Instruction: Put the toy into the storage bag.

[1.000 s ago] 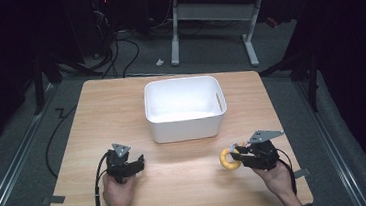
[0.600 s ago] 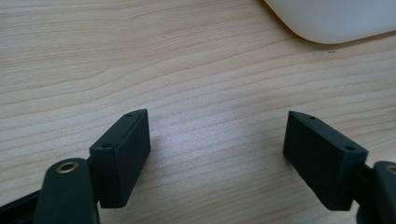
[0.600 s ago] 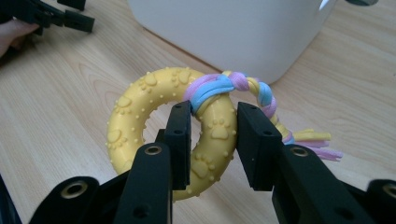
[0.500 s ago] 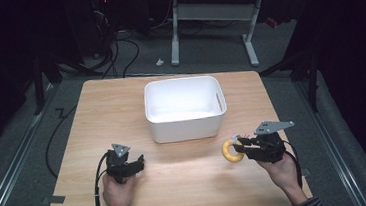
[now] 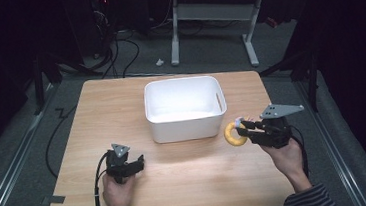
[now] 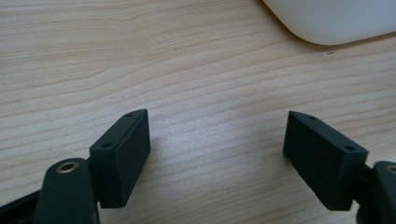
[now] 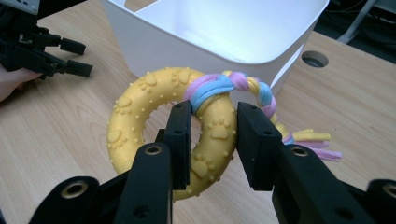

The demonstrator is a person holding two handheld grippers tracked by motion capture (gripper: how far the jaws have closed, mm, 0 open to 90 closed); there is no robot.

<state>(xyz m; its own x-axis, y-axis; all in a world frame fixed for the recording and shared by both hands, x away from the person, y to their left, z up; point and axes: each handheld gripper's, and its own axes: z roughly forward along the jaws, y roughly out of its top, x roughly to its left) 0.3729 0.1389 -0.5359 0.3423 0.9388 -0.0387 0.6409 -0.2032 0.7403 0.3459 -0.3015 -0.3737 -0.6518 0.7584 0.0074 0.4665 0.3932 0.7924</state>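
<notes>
The yellow ring toy, studded with paw prints and small bumps, sits between the jaws of the right gripper, one side of the ring pinched from inside and outside. A braided rope of pink, blue and yellow strands is knotted around the ring just above the jaws, and its frayed ends trail off to the right. In the high view the ring toy hangs off the counter, just beside the front right corner of the white bin and apart from its wall. The right gripper points toward the bin, clenched on the ring, with the person's right hand behind it.

The left gripper rests low over the counter near the front left, well apart from the bin, in the left hand. In the left gripper view its jaws stand wide apart over bare wood with nothing between them; a rounded corner of the bin shows at the top right.

The lower part of the ring is hidden behind the right jaws, and whether the rope's frayed ends touch the counter is hard to make out.
</notes>
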